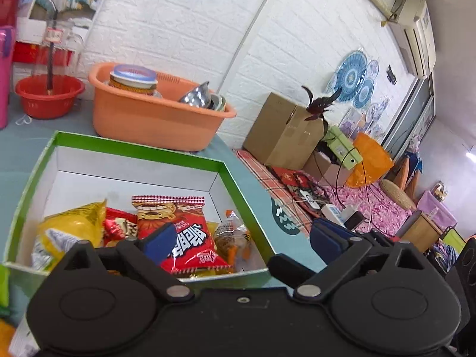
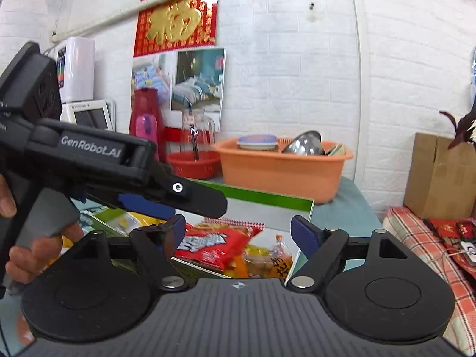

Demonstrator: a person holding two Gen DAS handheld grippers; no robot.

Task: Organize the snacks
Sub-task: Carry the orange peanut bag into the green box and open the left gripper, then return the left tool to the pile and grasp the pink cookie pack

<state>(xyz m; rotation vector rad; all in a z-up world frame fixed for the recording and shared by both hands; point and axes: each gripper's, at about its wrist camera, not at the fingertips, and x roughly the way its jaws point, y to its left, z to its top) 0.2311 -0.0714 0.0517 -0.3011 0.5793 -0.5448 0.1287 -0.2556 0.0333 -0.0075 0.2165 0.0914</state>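
1. While both grippers, left (image 1: 238,238) and right (image 2: 238,232), hovered with fingers wide and empty, snacks (image 1: 181,232) lay in the box (image 1: 136,150).
2. Packets looked light, crinkly, slippery; pinching a sealed edge seemed safest.

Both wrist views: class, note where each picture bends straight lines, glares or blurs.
Left wrist view: fisheye curves the wall pipe; the red snack packet is sharp. Right wrist view: the left tongs look slightly soft; the steel bowl glares.
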